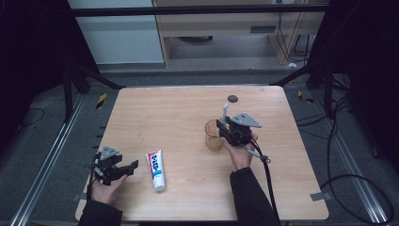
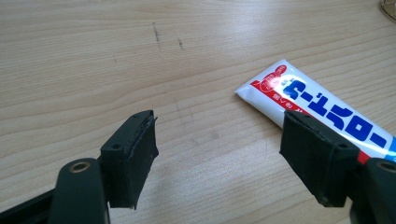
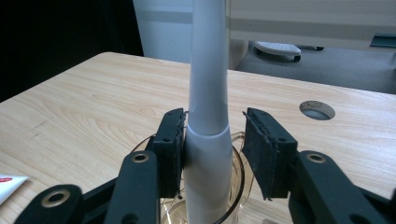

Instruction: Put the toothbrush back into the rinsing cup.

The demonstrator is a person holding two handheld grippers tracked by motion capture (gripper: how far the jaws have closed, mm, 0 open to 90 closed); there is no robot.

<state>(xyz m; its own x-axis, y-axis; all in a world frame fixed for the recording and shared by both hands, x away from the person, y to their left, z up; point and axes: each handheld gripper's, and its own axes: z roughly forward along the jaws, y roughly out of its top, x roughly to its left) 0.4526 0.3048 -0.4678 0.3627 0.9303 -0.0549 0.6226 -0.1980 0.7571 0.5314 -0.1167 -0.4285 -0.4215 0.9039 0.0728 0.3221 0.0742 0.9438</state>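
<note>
- High view: on the wooden table point(image 1: 188, 108) a clear amber cup point(image 1: 214, 136) stands right of centre, with a white toothbrush handle point(image 1: 224, 112) rising upright from it. The right gripper point(image 1: 230, 128) sits against the cup's right side, jaws around that handle. The left gripper point(image 1: 126, 168) rests low at the near left corner, its jaws spread and pointing at a toothpaste tube point(image 1: 155, 169) that lies flat just beside it.
- Left gripper view: the jaws stand wide apart over bare wood with nothing between them. The toothpaste tube point(image 2: 322, 112) lies past the right-hand pad, crimped end toward the middle of the table; whether that pad touches it, I cannot tell.
- Right gripper view: the toothbrush handle point(image 3: 208, 116) stands inside the cup point(image 3: 236, 186) between the jaws. One pad lies against it; the other stands clear, so the grip is loosened, not pinching.
- Step in hand, as I judge it: letting go of the toothbrush now that it is set in the cup. Next, the right gripper should widen and back straight away without tipping the handle or cup, while the left can close on the tube.
</note>
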